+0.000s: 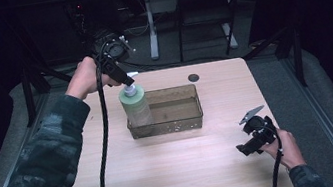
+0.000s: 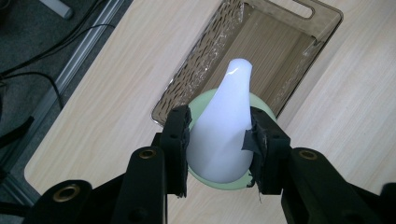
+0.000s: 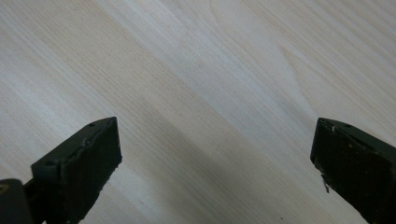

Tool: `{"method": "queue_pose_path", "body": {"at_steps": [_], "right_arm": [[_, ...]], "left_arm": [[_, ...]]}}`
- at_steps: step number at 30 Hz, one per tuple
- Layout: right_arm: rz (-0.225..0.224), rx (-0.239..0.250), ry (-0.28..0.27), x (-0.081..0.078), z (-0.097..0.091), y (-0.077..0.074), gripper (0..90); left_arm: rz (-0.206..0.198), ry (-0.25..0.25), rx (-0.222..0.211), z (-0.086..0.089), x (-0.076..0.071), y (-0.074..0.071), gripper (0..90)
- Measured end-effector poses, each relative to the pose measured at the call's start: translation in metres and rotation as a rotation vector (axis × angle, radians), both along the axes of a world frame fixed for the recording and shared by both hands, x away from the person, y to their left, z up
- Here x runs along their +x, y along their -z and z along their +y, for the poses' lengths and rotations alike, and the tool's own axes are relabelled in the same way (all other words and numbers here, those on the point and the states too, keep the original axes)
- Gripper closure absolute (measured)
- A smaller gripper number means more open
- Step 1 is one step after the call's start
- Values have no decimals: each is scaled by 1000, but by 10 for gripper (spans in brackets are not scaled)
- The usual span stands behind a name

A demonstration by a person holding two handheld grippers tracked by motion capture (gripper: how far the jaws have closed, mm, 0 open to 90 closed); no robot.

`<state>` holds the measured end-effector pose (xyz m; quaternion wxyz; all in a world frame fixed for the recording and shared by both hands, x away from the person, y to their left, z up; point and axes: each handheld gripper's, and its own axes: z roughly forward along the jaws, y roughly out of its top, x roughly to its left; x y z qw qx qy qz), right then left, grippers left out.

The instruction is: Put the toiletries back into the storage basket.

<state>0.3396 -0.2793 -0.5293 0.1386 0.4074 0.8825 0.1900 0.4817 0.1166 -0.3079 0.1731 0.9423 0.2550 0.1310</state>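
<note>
Dark workshop clutter is surrounding a pale wooden table, and on it I am looking at a smoky clear plastic bin with a cut-out handle at its far end. I am working the left gripper at the top of a pale green pump bottle, which is standing upright at the left end of the bin; from the high view I cannot say for certain whether its base is resting on the bin floor or hanging just above it.

As I read it, I am in the middle of placing the bottle into the bin, or lifting it out; the pictures are not settling which. Either way, the next move is asking for a steady vertical line, keeping the bottle from tipping against the bin wall, and no loosening of the grip until the base is sitting flat.

That gripper's jaws are pressing in on both sides of the white pump head, with the green shoulder showing beneath it. They are closed as far as the head is allowing, so the hold is on the pump, not the body, and the bottle may be swinging a little under it.

Near the table's front right corner, I am keeping the right gripper idle. Its jaws are standing wide apart over bare wood, holding nothing.
</note>
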Motion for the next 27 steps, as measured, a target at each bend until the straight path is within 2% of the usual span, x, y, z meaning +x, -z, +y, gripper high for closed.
{"method": "queue_pose_path", "body": {"at_steps": [27], "right_arm": [[1,2,3,0,-1,0,11]], "left_arm": [[31,-4,10,4,3,11,629]]}}
